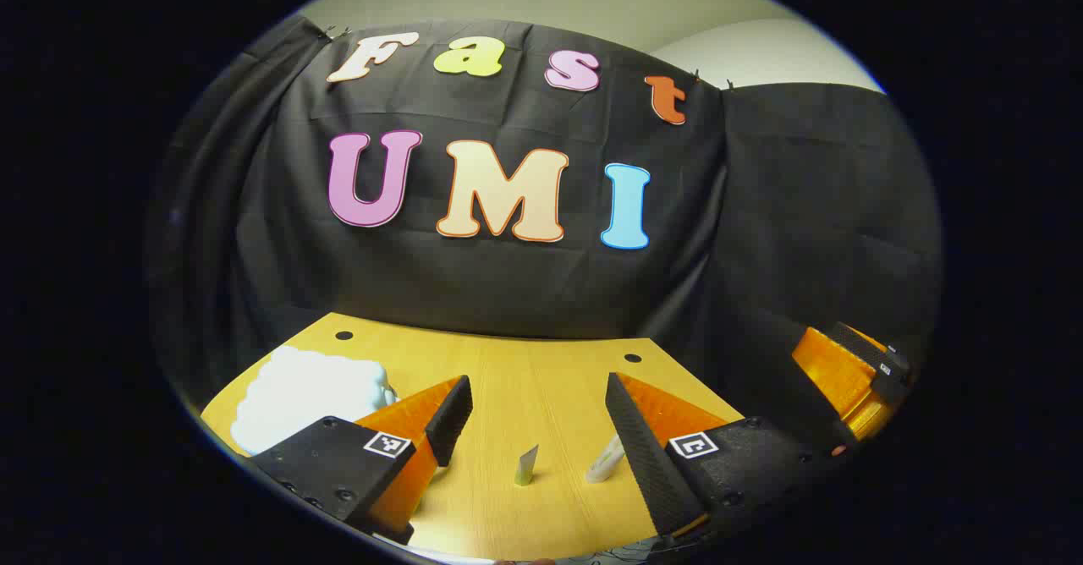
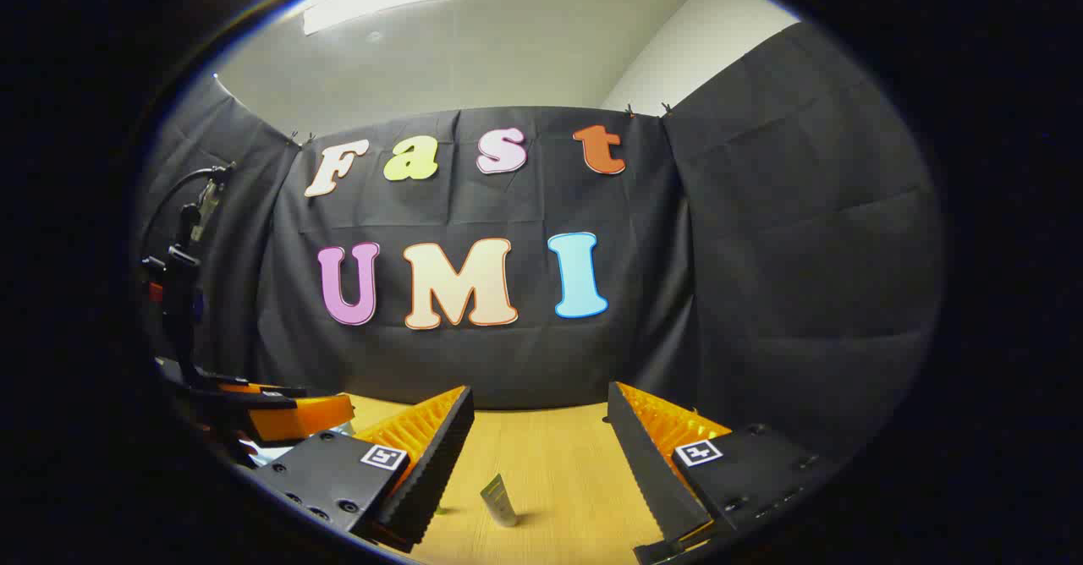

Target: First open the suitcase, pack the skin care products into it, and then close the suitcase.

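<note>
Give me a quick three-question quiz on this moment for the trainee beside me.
1. True or false: the left gripper is clamped on a product.
2. In the left gripper view, which lies left of the gripper? A) pale blue-white suitcase B) a red mug C) a steel pan
3. Fill in: the small upright grey-green tube stands on the light wooden ____.

Key
1. False; its jaws stand apart, holding nothing.
2. A.
3. Table. A white tube stands nearby, next to the left gripper's jaw; the right gripper is open above a similar tube.
</note>
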A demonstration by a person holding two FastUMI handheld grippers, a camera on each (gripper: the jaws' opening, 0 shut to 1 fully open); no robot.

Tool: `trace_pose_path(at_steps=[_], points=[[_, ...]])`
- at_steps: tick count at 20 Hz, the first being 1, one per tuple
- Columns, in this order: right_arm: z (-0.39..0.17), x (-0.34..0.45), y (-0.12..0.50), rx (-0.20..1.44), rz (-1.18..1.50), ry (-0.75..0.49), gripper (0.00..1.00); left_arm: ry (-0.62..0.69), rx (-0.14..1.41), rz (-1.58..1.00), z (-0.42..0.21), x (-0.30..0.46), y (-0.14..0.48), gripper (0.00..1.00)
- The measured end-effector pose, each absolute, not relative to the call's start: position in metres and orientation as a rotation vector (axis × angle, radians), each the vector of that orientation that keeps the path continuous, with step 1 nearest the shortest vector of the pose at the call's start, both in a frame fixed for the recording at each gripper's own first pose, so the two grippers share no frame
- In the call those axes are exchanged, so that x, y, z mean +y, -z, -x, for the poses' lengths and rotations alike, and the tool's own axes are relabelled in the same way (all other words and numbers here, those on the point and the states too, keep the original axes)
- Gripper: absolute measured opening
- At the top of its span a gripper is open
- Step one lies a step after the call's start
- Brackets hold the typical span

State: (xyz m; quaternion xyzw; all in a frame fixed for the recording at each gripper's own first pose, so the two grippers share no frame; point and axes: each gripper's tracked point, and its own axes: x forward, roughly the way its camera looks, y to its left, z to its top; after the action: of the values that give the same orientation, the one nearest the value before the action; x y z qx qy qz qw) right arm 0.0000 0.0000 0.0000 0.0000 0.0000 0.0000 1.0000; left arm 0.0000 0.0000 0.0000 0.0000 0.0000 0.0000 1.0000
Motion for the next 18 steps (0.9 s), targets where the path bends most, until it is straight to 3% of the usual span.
trace_pose_path(at_steps=[9, 18], points=[[-0.005, 0.003, 0.001, 0.002, -0.001, -0.016, 0.99, -0.057, 0.029, 0.009, -0.009, 0.035, -0.002, 0.95], [-0.006, -0.001, 0.011, 0.023, -0.032, -0.018, 0.99, -0.104, 0.342, 0.117, -0.044, 0.093, 0.042, 0.95]])
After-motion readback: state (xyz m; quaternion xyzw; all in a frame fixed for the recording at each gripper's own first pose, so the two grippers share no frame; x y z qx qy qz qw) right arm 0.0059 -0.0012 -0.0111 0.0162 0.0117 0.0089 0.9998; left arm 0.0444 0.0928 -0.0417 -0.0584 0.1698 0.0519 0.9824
